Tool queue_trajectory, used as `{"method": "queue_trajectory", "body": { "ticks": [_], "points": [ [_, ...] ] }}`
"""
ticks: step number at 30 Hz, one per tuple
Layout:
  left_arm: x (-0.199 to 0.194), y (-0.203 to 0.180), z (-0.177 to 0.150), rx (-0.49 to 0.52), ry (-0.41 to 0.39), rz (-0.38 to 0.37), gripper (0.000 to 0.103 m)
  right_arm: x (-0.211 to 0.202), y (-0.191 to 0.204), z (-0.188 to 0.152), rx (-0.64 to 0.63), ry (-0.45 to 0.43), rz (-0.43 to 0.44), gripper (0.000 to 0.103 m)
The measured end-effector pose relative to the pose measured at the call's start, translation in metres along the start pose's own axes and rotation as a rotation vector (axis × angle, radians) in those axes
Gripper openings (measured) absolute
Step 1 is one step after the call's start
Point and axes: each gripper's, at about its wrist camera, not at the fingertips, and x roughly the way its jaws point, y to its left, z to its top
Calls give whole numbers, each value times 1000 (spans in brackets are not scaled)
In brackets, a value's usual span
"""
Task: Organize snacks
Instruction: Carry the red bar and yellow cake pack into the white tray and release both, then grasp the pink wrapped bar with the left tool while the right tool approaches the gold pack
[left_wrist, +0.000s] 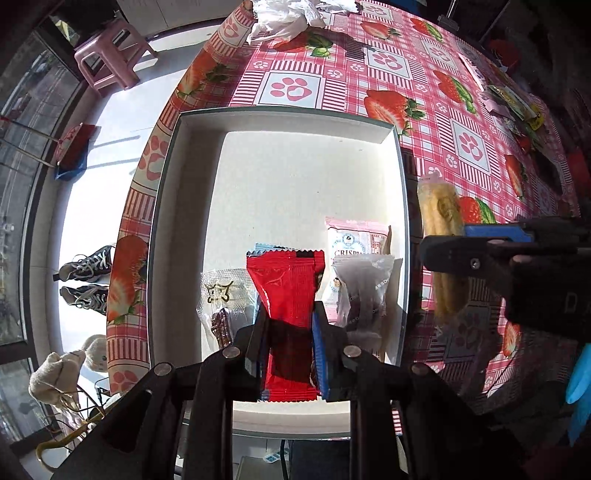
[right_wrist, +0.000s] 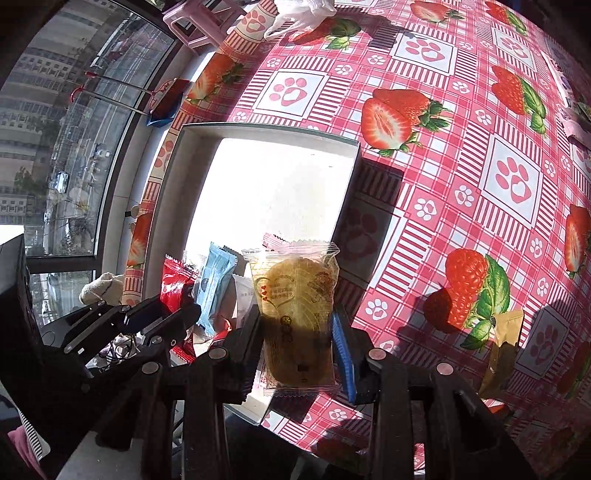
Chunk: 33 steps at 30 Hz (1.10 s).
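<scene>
My left gripper (left_wrist: 288, 314) is shut on a red snack packet (left_wrist: 286, 284), held over the near end of a white box (left_wrist: 280, 122). Inside the box lie a clear packet with a brown bar (left_wrist: 221, 299), a white and pink "Crispy" packet (left_wrist: 354, 240) and a clear wrapped snack (left_wrist: 364, 284). My right gripper (right_wrist: 297, 321) is shut on a clear packet with a yellow cake (right_wrist: 295, 295), hanging over the box's right wall (right_wrist: 347, 199). In the left wrist view that yellow cake packet (left_wrist: 441, 221) and the right gripper (left_wrist: 461, 240) show just right of the box.
The table wears a pink strawberry and paw-print cloth (right_wrist: 461, 155). More snacks lie at its far right (left_wrist: 513, 103), a tan packet (right_wrist: 502, 343) lies near the right, and a crumpled plastic bag (left_wrist: 284, 18) at the back. A pink stool (left_wrist: 107, 59), shoes (left_wrist: 86, 280) and a window are left.
</scene>
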Motion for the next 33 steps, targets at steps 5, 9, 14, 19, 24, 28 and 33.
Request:
{"method": "queue_trajectory", "body": {
  "ticks": [5, 9, 14, 19, 24, 28, 33],
  "points": [
    [12, 12, -6, -33, 44, 25, 36, 13, 20, 14, -15, 9, 46, 39],
    [15, 14, -8, -32, 55, 63, 76, 25, 21, 14, -4, 44, -4, 96],
    [11, 2, -3, 27, 37, 42, 78, 25, -19, -11, 46, 95, -90, 96],
    [4, -24, -2, 143, 15, 10, 78, 21, -89, -47, 178, 112, -223, 96],
    [1, -56, -4, 279, 21, -13, 78, 21, -146, -77, 310, 137, -318, 96],
    [-5, -79, -9, 368, 31, -34, 78, 23, -166, -80, 328, 127, -336, 96],
    [-7, -100, -22, 459, 52, -48, 78, 27, -169, -71, 297, 116, -308, 96]
  ]
}}
